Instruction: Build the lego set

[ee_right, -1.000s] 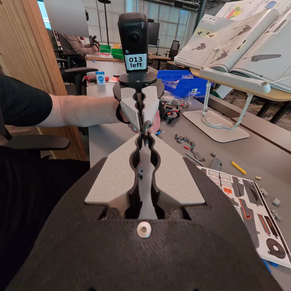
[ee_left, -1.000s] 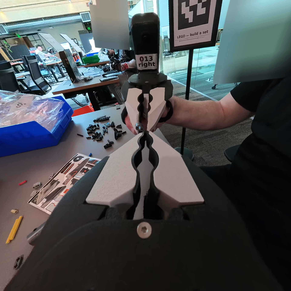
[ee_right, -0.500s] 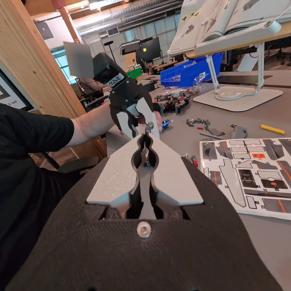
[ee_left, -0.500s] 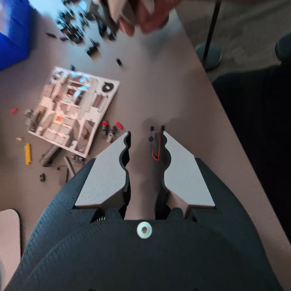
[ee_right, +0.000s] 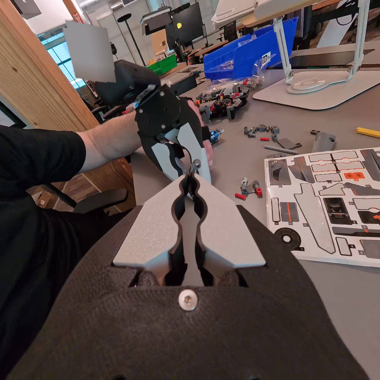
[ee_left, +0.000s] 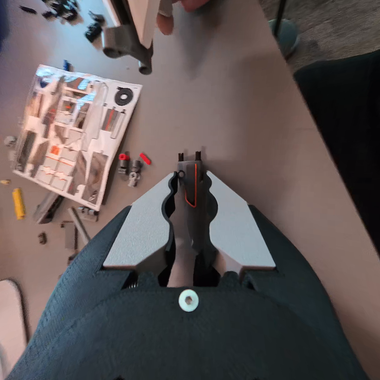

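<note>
My left gripper [ee_left: 191, 173] points down at the grey table [ee_left: 246, 123]. Its jaws are closed around a dark grey panel piece [ee_left: 192, 189] with an orange line and two black pins at its far end. It also shows in the right wrist view [ee_right: 181, 156], held low over the table. My right gripper [ee_right: 191, 176] is shut on a small grey piece with a round hole [ee_right: 195, 164] that sticks out past its tips. In the left wrist view the right gripper [ee_left: 133, 24] is at the top, blurred, with the grey piece [ee_left: 125, 47] at its tips.
A sticker sheet [ee_left: 76, 133] [ee_right: 329, 205] lies on the table. Small red and grey parts [ee_left: 131, 166] [ee_right: 249, 188] sit beside it. A yellow bar [ee_left: 18, 203], a part-built model [ee_right: 222, 104], a blue bin [ee_right: 246, 55] and a book stand base [ee_right: 308, 92] lie farther off. The table edge [ee_left: 308, 123] runs along the right. Both grippers' tips are roughly 25 cm from the yellow bar [ee_left: 18, 203]. It turns up in the right wrist view [ee_right: 372, 133] as well.
My left gripper has tipped from level down toward the table. Its jaws opened half a second ago and have now narrowed around the dark panel piece. My right gripper stays shut on its grey piece.
</note>
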`<move>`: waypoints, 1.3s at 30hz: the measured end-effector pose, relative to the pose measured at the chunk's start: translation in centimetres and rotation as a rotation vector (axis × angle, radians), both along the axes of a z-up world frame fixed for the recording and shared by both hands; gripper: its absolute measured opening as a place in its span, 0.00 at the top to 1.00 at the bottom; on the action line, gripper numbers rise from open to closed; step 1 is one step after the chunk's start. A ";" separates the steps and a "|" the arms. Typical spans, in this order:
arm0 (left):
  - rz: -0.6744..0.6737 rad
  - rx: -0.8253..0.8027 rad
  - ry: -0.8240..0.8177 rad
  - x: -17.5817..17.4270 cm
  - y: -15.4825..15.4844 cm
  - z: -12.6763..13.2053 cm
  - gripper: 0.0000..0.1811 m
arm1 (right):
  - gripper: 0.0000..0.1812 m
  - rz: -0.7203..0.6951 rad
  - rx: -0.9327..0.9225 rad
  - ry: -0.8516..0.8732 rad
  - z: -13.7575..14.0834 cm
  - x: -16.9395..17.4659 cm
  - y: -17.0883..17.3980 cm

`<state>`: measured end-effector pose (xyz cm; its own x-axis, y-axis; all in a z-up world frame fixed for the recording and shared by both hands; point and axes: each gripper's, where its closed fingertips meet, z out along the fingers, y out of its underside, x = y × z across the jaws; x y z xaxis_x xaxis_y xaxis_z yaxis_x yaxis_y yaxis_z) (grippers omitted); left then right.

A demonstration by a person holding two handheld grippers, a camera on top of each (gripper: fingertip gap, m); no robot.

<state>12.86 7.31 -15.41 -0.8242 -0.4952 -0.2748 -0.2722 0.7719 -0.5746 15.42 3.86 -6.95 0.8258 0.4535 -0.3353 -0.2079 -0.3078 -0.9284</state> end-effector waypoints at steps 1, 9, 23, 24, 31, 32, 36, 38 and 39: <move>0.027 0.038 -0.054 0.4 0.3 0.1 0.88 | 1.00 -0.003 -0.005 0.004 -0.1 0.0 0.0; 0.115 0.372 -0.706 2.6 -0.1 5.6 0.89 | 1.00 -0.032 -0.019 0.061 0.0 -0.4 0.6; 0.123 0.532 -0.971 2.2 0.3 9.2 0.89 | 1.00 -0.013 0.015 0.196 1.0 -0.5 0.9; 0.122 0.548 -0.985 2.2 0.3 9.4 0.89 | 1.00 -0.011 0.018 0.202 1.0 -0.6 0.9; 0.115 0.582 -1.010 2.1 -0.2 9.5 0.89 | 1.00 -0.005 0.031 0.220 1.2 -0.7 1.2; 0.121 0.583 -1.006 2.1 -0.1 9.5 0.89 | 1.00 -0.003 0.033 0.221 1.3 -0.7 1.2; 0.122 0.611 -1.023 2.1 -0.2 9.7 0.89 | 1.00 0.008 0.043 0.236 1.5 -0.9 1.0; 0.122 0.630 -1.033 2.2 -0.2 9.8 0.89 | 1.00 0.006 0.047 0.246 1.6 -0.9 1.0; 0.126 0.630 -1.032 2.2 -0.2 9.8 0.89 | 1.00 0.002 0.048 0.249 1.6 -0.8 1.1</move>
<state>15.04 7.13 -5.61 -0.0316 -0.0988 -0.9946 -0.0017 0.9951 -0.0988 14.58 4.92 -5.39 0.7197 0.4750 -0.5064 -0.4313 -0.2656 -0.8622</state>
